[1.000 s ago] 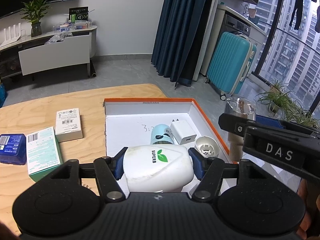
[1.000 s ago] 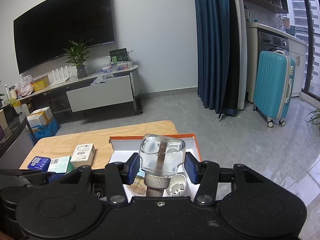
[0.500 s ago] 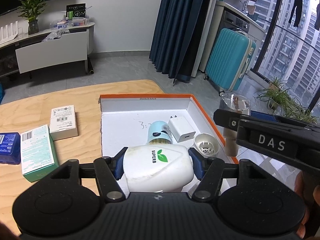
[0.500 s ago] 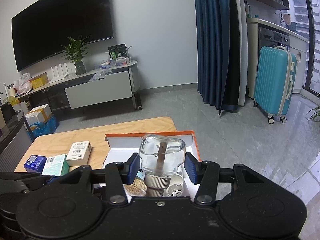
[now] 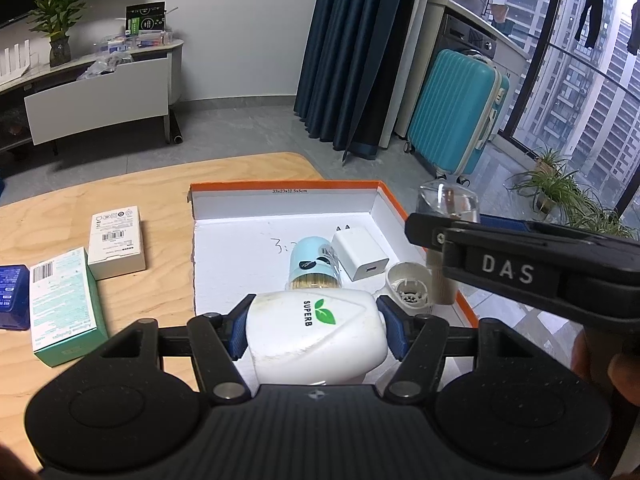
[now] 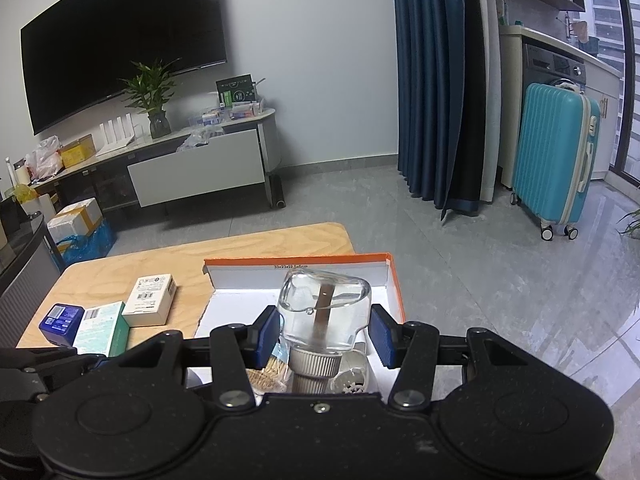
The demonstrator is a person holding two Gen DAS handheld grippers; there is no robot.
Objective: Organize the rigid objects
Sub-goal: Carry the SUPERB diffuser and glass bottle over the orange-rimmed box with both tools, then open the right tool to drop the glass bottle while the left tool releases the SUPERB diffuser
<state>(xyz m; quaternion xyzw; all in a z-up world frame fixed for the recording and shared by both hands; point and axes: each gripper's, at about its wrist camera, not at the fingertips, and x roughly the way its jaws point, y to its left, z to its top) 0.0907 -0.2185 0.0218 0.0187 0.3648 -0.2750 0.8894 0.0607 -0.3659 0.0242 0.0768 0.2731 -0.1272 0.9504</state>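
Altogether three cartons (image 5: 116, 242), two gripped bottles (image 5: 316, 338).

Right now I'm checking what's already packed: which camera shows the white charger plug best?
The left wrist view: the white charger plug lies unobstructed on the floor of the orange-rimmed box, prongs and port visible. In the right wrist view the clear glass bottle, held in the right gripper, hides that part of the box.

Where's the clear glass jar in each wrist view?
Left wrist: glass jar at right, gripped by the right gripper, over the box's right edge.
Right wrist: glass jar at centre, between the blue pads.
Shared landmark: orange-rimmed box.
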